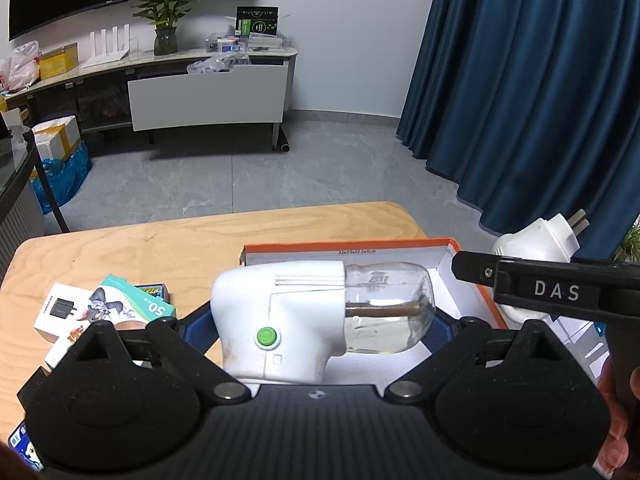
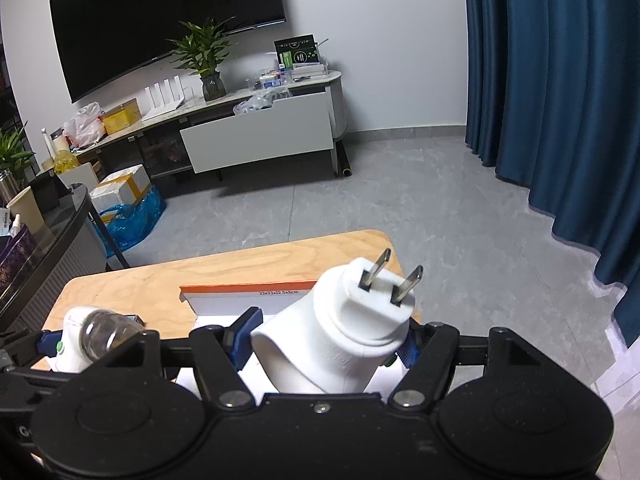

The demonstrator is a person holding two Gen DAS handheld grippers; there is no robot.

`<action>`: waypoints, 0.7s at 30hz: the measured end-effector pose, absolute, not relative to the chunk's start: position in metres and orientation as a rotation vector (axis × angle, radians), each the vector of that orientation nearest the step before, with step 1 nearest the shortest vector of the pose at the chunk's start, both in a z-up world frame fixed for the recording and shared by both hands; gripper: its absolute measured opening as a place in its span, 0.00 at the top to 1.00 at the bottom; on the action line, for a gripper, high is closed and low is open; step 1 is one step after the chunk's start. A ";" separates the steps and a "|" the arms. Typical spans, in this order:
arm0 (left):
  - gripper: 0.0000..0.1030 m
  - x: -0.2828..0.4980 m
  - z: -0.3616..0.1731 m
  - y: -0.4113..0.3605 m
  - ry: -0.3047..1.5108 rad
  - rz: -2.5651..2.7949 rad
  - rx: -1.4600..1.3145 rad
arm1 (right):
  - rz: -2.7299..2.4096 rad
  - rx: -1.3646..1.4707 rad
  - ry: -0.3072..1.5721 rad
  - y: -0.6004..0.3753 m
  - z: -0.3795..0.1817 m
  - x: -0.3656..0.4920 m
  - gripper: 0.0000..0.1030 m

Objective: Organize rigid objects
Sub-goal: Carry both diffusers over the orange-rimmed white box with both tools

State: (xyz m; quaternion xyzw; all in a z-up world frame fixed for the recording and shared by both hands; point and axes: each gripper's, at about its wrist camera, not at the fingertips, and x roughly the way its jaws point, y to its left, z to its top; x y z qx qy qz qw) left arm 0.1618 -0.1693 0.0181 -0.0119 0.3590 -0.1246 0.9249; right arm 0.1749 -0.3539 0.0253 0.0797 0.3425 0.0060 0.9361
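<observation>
Both clamped: left gripper (image 1: 320, 320) on bottled mosquito vaporizer (image 1: 304, 316), right gripper (image 2: 326, 344) on plug-in unit (image 2: 340, 340); they could collide over orange box (image 1: 472, 280).

Left black two-finger gripper (image 1: 320, 320) was held level above the near edge of the tabletop, its blue-padded fingers (image 1: 198, 318) closed against both sides of a white plastic plug-in device with a clear bottle (image 1: 304, 312). Right black two-finger gripper (image 2: 326, 340) sat alongside it, toward the right edge of the tabletop, blue-padded fingers (image 2: 244, 332) clamped on a white two-prong plug body (image 2: 340, 328), prongs pointing up and away. In the left wrist view, part of the person's right hand (image 1: 616, 412) showed at the lower right edge, fingers wrapped round the right gripper's black handle.
</observation>
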 end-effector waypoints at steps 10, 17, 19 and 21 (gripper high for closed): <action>0.04 0.167 0.013 -0.175 0.755 -0.271 -0.018 | 0.008 0.160 0.724 -0.351 0.018 0.187 0.22; 0.04 0.167 0.007 -0.180 0.758 -0.285 -0.008 | 0.003 0.155 0.729 -0.348 0.015 0.189 0.22; 0.04 0.168 0.006 -0.181 0.756 -0.286 -0.004 | 0.002 0.153 0.729 -0.348 0.014 0.190 0.22; 0.04 0.169 0.005 -0.182 0.755 -0.289 -0.002 | 0.002 0.154 0.730 -0.348 0.013 0.190 0.22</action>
